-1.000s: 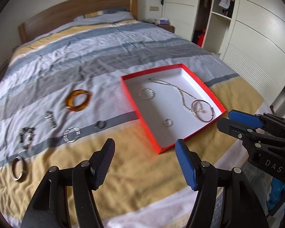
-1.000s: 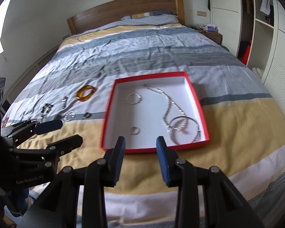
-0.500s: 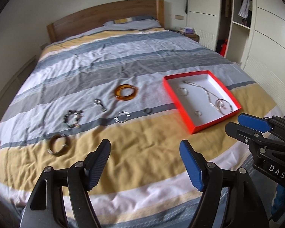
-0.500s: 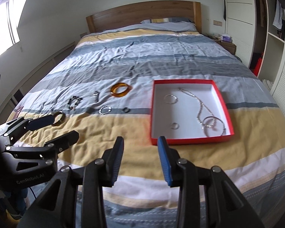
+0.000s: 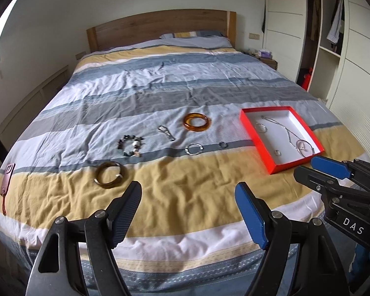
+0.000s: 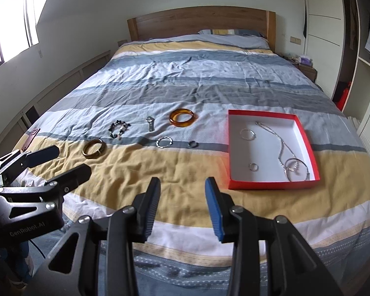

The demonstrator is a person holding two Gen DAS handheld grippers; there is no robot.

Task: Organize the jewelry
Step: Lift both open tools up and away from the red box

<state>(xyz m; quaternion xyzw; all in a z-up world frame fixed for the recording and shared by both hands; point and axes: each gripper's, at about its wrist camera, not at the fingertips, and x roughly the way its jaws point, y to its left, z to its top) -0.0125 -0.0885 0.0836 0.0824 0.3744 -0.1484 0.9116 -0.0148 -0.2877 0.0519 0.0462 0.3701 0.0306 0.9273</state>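
Left wrist view: my left tool [image 5: 187, 209] has just been opening, nothing between its jaws; my right tool [image 6: 182, 204] gapes empty. Loose bracelets [image 5: 197, 122] lie on the bed [image 5: 185, 86], left of the red box [image 5: 259, 133].

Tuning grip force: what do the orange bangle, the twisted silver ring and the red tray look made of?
Orange bangle: translucent amber, glossy, looks like resin or glass; which one is unclear.
Twisted silver ring: bright reflective metal by its look, thin, rope-like surface.
Red tray: matte red walls, white inside, sharp folded corners, probably cardboard.
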